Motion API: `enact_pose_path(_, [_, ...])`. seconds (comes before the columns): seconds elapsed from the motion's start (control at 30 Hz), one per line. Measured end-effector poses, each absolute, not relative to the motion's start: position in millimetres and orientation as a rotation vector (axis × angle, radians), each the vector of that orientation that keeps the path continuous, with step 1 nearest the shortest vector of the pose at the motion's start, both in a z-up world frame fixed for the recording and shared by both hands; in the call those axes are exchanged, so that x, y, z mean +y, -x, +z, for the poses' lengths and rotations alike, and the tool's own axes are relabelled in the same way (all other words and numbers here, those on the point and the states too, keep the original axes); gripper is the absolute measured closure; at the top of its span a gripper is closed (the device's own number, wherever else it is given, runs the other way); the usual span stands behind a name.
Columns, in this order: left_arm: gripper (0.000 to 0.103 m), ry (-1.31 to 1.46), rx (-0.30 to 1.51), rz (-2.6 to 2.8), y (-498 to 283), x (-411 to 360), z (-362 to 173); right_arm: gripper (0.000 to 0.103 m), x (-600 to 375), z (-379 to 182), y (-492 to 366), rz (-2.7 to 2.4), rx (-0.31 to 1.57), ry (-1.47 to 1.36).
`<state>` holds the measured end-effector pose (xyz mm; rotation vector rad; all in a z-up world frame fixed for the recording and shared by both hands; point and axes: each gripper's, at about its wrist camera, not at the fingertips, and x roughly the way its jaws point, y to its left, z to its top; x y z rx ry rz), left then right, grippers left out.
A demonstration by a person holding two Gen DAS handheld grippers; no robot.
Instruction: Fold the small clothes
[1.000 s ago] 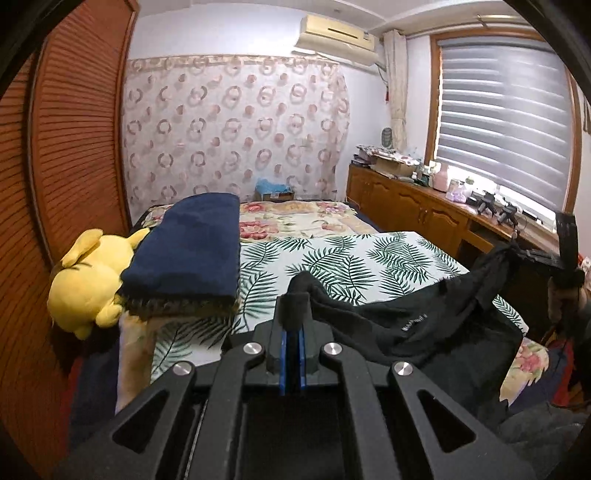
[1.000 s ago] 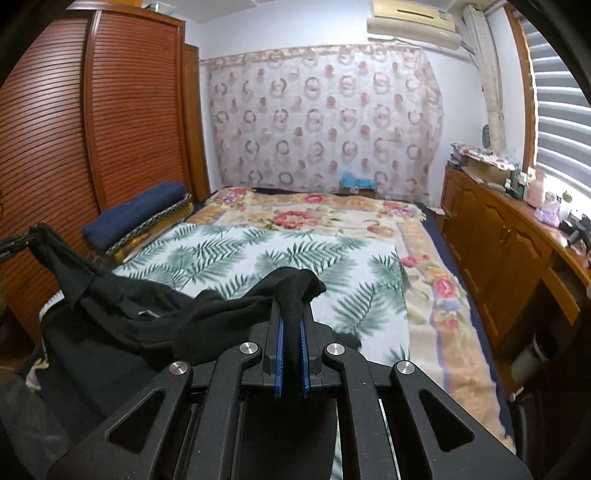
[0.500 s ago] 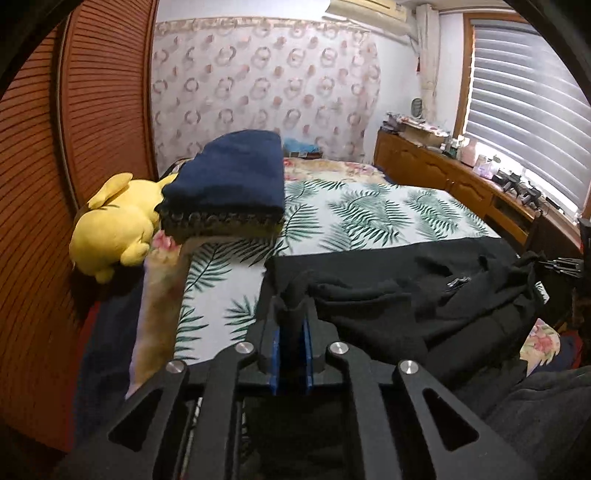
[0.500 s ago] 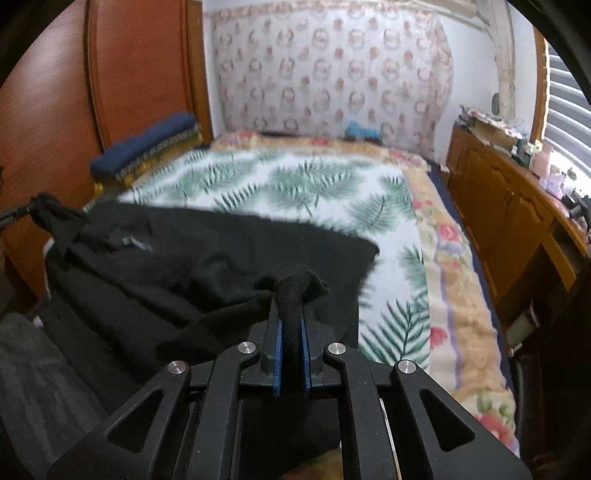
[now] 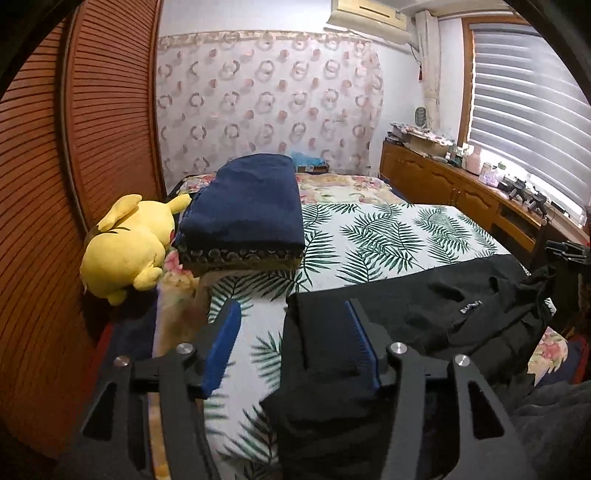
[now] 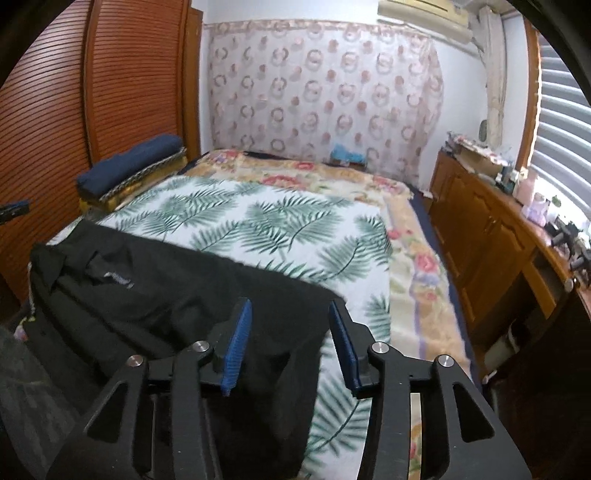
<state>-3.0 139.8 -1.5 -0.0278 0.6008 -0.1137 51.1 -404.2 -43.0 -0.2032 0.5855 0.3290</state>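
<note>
While both pairs of jaws are opening, one black garment (image 5: 424, 317) lies spread across the near end of the bed (image 5: 388, 236), reaching from the bed's left edge to its right edge and spilling partly over the near edge. It rests on one white cover printed with green palm leaves (image 6: 266, 225), which lies over a floral blanket (image 6: 417, 273) that shows along the bed's right edge and far end.

In the left wrist view the left gripper (image 5: 291, 332) stands with its two blue pads parted about halfway; the garment's near left corner sits between them, lying against the right-hand pad, while the left-hand pad is clear of the cloth with the leaf cover showing in the gap. Nothing is pinched. A small light label (image 5: 471, 306) shows on the cloth further right.

In the right wrist view the right gripper (image 6: 290, 332) is likewise parted, a little less wide. The garment's near right corner lies slack beneath and between its two pads, pressed by neither. The same label (image 6: 118, 276) shows towards the bed's left edge.

Elsewhere I count one folded navy blanket (image 5: 243, 210) on a patterned cushion at the bed's left edge, one yellow plush toy (image 5: 125, 247) just beside it against the slatted wooden wardrobe (image 5: 74, 166), one patterned curtain (image 6: 325, 96) behind the bed's far end, one wooden cabinet (image 6: 491, 236) along the right wall under the blinds, and one air conditioner (image 5: 369, 14) high on the wall.
</note>
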Motion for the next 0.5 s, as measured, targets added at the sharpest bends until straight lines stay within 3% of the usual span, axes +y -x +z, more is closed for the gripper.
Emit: enact_pose_path(0.5, [0.046,-0.039,0.734,-0.113,-102.1,133.0,-36.6,0.056,-399.5,-103.2,-143.7,0.321,0.73,0.19])
